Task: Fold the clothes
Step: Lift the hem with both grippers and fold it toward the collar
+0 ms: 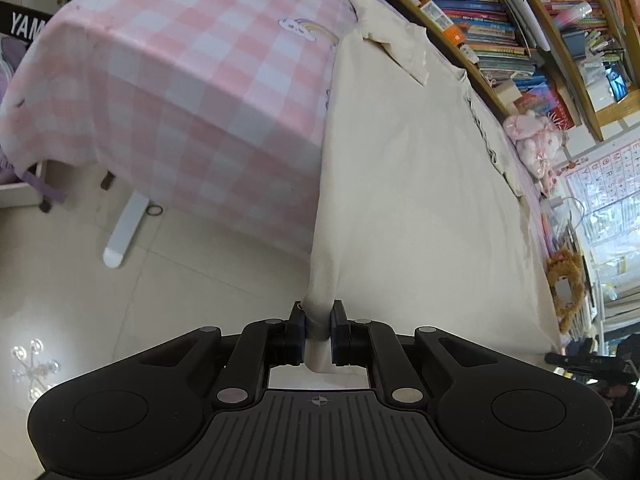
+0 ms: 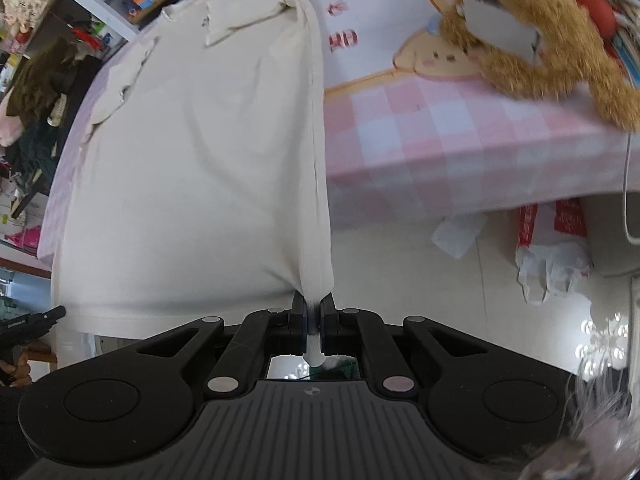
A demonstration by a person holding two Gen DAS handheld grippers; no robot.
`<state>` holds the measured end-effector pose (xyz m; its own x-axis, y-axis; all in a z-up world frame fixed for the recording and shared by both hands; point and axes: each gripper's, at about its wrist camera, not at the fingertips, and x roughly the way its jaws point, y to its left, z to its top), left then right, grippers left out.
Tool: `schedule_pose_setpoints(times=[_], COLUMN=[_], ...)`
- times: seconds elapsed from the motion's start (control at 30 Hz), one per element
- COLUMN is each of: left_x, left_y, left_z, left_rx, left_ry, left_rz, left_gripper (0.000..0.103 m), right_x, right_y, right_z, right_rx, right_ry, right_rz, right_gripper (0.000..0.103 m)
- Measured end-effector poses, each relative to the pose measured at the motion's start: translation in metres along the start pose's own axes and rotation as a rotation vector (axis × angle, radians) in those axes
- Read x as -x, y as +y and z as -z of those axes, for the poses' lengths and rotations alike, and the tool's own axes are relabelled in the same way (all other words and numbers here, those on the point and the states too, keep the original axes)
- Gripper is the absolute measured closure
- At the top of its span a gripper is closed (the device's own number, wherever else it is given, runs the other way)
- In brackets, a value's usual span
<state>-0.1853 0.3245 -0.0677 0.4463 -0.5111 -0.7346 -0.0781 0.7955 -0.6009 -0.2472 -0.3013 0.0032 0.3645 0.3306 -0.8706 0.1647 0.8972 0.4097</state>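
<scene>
A cream shirt point(image 1: 408, 184) lies spread on a table with a pink checked cloth point(image 1: 192, 80). Its hem hangs past the near table edge. My left gripper point(image 1: 319, 320) is shut on the hem's left corner, which is bunched between the pads. In the right wrist view the same cream shirt point(image 2: 200, 152) stretches away over the pink cloth point(image 2: 420, 120), and my right gripper point(image 2: 314, 312) is shut on the hem's right corner. The collar and sleeves lie at the far end. The other gripper point(image 2: 32, 322) shows at the left edge, held by a hand.
Bookshelves point(image 1: 500, 20) stand behind the table. A pink plush toy point(image 1: 528, 140) and a brown plush toy point(image 2: 532, 36) sit on the cloth beside the shirt. Below are a tiled floor point(image 1: 80, 300), a white table leg point(image 1: 124, 232) and plastic bags point(image 2: 548, 264).
</scene>
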Motion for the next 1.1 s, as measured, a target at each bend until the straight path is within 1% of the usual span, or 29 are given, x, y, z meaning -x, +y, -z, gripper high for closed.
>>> schedule_pose_setpoints(times=[0.07,0.1,0.2,0.23,0.3,0.4,0.47,0.53,0.6,0.7,0.83,0.97,1.1], left_x=[0.004,0.007,0.019,0.025,0.032,0.034,0.029,0.023,0.012,-0.004,-0.019,-0.030,-0.042], left_y=[-0.001,-0.003,-0.011,-0.015,-0.022,-0.024,-0.022,-0.022,-0.029,-0.039,-0.048,-0.062,-0.081], left_z=[-0.004,-0.008,-0.020,-0.028,-0.041,-0.070,-0.088,-0.109,-0.128,-0.155,-0.190,-0.216,-0.241], left_rx=[0.000,0.001,0.004,0.016,0.048,0.127,0.201,0.244,0.254,0.273,0.314,0.326,0.329], left_ry=[-0.003,-0.015,-0.053,-0.088,-0.159,-0.277,-0.338,-0.403,-0.426,-0.444,-0.475,-0.510,-0.536], left_rz=[0.030,0.049,0.108,0.134,0.194,0.295,0.355,0.413,0.426,0.437,0.439,0.428,0.383], left_gripper=[0.093,0.093,0.093,0.093,0.093,0.093,0.093,0.093,0.093,0.093,0.093,0.093,0.093], right_x=[0.000,0.003,0.020,0.026,0.039,0.051,0.051,0.045,0.039,0.032,0.030,0.023,0.009], right_y=[0.002,0.004,0.003,0.003,0.000,0.002,0.006,0.007,0.009,0.017,0.027,0.029,0.024], right_z=[0.002,0.002,-0.004,-0.006,-0.013,-0.031,-0.047,-0.068,-0.089,-0.126,-0.167,-0.210,-0.252], right_rx=[-0.004,-0.010,-0.073,-0.096,-0.163,-0.238,-0.284,-0.327,-0.368,-0.400,-0.380,-0.388,-0.388], right_ry=[0.009,0.003,-0.057,-0.080,-0.169,-0.321,-0.395,-0.443,-0.487,-0.512,-0.532,-0.539,-0.519], right_rz=[-0.015,-0.036,-0.150,-0.187,-0.268,-0.361,-0.394,-0.403,-0.410,-0.396,-0.390,-0.440,-0.488], right_gripper=[0.098,0.098,0.098,0.098,0.098,0.098,0.098,0.098,0.098,0.098,0.098,0.098,0.097])
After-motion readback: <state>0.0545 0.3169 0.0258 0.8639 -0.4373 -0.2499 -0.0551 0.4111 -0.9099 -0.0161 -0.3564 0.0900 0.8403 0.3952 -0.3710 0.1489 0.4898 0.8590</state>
